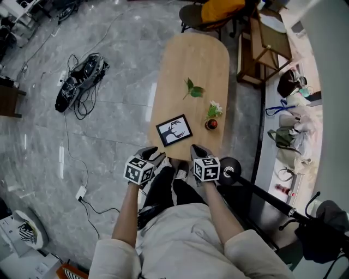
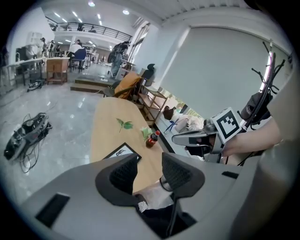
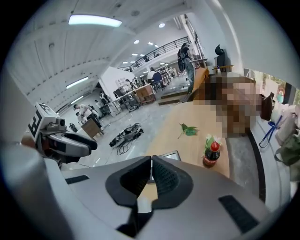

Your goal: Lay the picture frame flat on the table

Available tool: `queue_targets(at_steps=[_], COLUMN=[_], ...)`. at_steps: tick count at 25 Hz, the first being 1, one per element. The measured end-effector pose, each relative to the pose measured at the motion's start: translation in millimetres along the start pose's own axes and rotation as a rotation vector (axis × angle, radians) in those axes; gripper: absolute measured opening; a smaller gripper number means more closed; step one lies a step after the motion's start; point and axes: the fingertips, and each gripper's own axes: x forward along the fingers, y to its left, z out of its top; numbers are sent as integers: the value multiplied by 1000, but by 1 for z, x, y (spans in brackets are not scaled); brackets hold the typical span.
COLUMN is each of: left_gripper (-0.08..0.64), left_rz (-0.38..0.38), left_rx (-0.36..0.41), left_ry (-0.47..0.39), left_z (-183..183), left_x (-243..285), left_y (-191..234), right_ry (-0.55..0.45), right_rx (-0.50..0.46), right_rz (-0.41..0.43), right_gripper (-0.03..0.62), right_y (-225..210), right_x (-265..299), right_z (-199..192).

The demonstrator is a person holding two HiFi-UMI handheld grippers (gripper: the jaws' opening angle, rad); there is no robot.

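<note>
The picture frame, black-edged with a white picture, rests on the near end of the long wooden table and looks flat against it. It also shows in the left gripper view, and in the right gripper view half hidden behind the jaws. My left gripper hovers just short of the frame's near left corner, open and empty. My right gripper hangs at the near table edge to the frame's right, shut on nothing.
Beyond the frame lie a green leaf sprig, a small posy and a red-capped bottle. A chair stands at the far end. Cables lie on the floor at left, and a black stand is at right.
</note>
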Motion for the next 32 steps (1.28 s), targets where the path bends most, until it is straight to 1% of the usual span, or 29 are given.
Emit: queue_targets(at_steps=[3,5,7,9,10,12,15,18,20,22,24,26,29,32], left_gripper=[175,175,173,173,173,165,124,88,63,35,25,21,21,21], left_rz=[42,63,56,33,26,34,63,85,100,111,120,131,136,146], left_rx=[41,72,104,118,119,129,160,169,157,117,66,43,48,63], left_ry=[-32,-60,-113,-157,-166,-166,-155,-151,-152,-167,-191,-199,-188,-171], left_z=[14,20,26,26,24,22,21,15,12,9,9,8,7,7], left_x=[-17,-26,-32,-36,-36,-36,-38,-41,-41,-42,-44,-44,-43,-42], left_y=[-18,-30,-43,-53,-57,-58,-59,-62,-61,-57,-54,-51,-52,-51], right_ry=[3,20,57,103,115,111,80,42,30,27,25,20,13,9], right_rx=[-4,-17,-80,-188,-230,-264,-258,-233,-212,-199,-186,-167,-153,-168], right_rz=[31,48,60,71,80,99,116,137,145,147,147,143,139,141], right_gripper=[35,35,35,35,35,35,35,35,35,35,35,35,35,34], right_y=[13,21,32,43,49,57,62,66,66,64,60,55,52,54], right_x=[-21,-30,-33,-33,-34,-35,-39,-47,-49,-51,-54,-56,-59,-58], right_z=[-2,-9,-19,-29,-33,-33,-25,-21,-23,-27,-29,-28,-28,-25])
